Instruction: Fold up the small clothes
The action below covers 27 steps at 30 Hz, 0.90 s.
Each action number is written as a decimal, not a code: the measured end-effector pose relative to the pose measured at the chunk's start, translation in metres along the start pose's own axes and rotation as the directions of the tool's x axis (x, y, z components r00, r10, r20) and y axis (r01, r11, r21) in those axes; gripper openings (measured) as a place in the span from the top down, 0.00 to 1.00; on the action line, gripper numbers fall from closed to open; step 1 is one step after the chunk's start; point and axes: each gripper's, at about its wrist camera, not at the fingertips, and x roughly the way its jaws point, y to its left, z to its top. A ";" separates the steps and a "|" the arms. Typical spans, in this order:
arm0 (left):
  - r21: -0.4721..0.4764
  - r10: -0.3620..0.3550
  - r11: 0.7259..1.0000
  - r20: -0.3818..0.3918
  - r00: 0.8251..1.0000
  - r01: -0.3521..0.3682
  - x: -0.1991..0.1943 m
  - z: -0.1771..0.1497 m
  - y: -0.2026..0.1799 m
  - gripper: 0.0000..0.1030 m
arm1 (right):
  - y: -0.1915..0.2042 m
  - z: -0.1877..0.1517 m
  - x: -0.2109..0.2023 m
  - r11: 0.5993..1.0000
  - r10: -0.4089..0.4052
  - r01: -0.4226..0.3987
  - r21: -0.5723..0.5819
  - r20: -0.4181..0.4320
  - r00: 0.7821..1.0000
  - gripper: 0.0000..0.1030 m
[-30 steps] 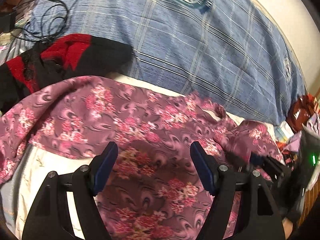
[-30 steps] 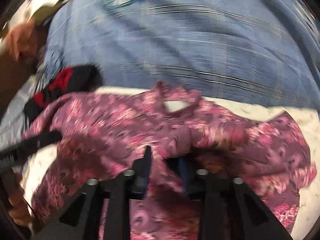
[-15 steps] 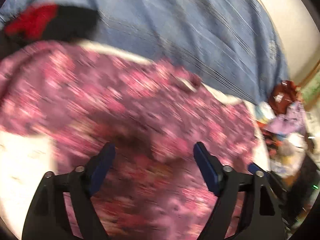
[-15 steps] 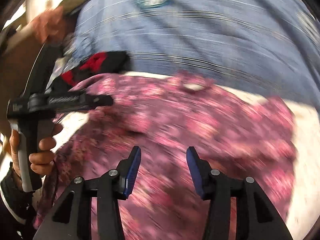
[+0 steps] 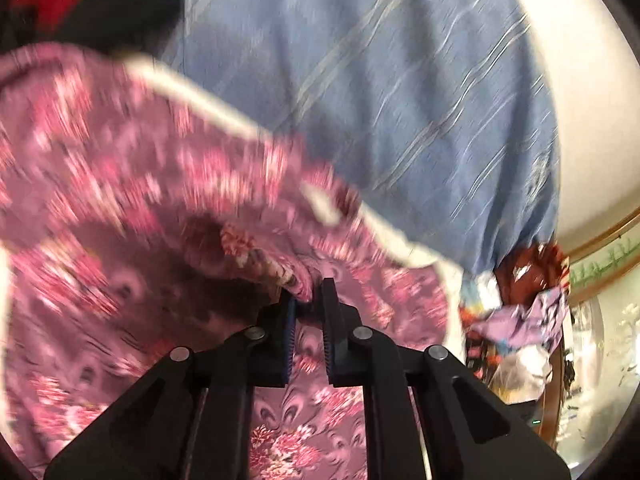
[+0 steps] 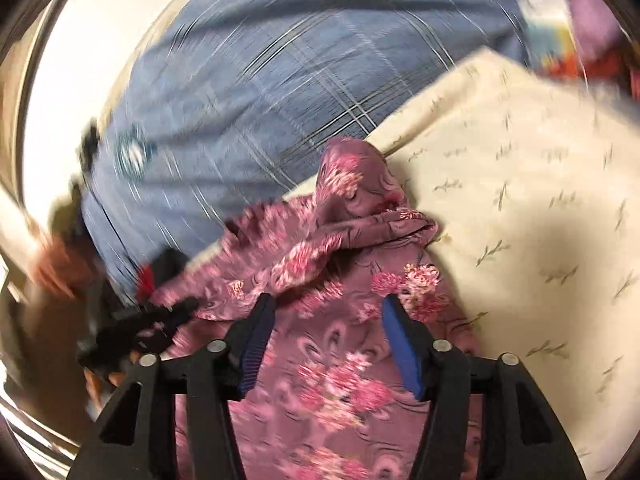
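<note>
A purple garment with pink flowers (image 5: 160, 200) lies spread on a cream sheet (image 6: 520, 200). My left gripper (image 5: 308, 296) is shut on a bunched fold of this floral garment at its middle. In the right wrist view the garment (image 6: 340, 280) is rumpled, with a fold raised toward the far side. My right gripper (image 6: 326, 320) is open just above the garment, holding nothing. The left gripper shows blurred at the left in the right wrist view (image 6: 136, 324).
A blue plaid blanket (image 5: 400, 100) covers the bed beyond the garment. A black and red garment (image 5: 80, 4) lies at the far left. Clutter of bags and cloth (image 5: 520, 312) sits at the right by a wall.
My left gripper has closed on a fold of the floral garment. My right gripper let go of the garment, opened wide, and swung toward the right side.
</note>
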 end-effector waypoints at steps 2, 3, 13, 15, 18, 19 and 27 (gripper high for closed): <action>0.032 0.022 0.999 0.049 0.999 -0.023 -0.017 0.004 -0.007 0.91 | -0.015 0.002 0.011 0.987 0.093 -0.092 0.128 -0.006 0.996 0.36; 0.044 0.028 0.999 0.058 0.998 -0.031 -0.023 0.005 -0.009 0.91 | -0.019 0.003 0.018 0.977 0.129 -0.126 0.173 -0.007 0.992 0.36; 0.039 0.099 0.994 0.056 0.994 -0.101 -0.038 0.009 0.011 0.91 | -0.039 0.025 0.057 0.889 0.160 -0.198 0.414 0.125 0.979 0.91; 0.057 0.129 0.990 0.028 0.991 -0.131 -0.029 -0.001 0.021 0.91 | -0.028 0.028 0.038 0.928 0.152 -0.194 0.318 0.153 0.976 0.92; 0.063 0.194 0.980 -0.041 0.980 -0.191 -0.005 -0.018 0.041 0.91 | -0.022 0.012 0.026 0.982 0.059 -0.079 0.173 0.116 0.991 0.92; 0.053 0.216 0.976 -0.080 0.973 -0.212 0.005 -0.023 0.051 0.91 | -0.027 0.005 0.030 0.986 0.021 -0.034 0.164 0.081 0.996 0.93; 0.154 0.093 0.985 -0.059 0.994 -0.083 -0.041 -0.039 0.053 0.76 | -0.028 -0.001 0.006 0.983 0.070 -0.067 0.172 -0.013 0.997 0.83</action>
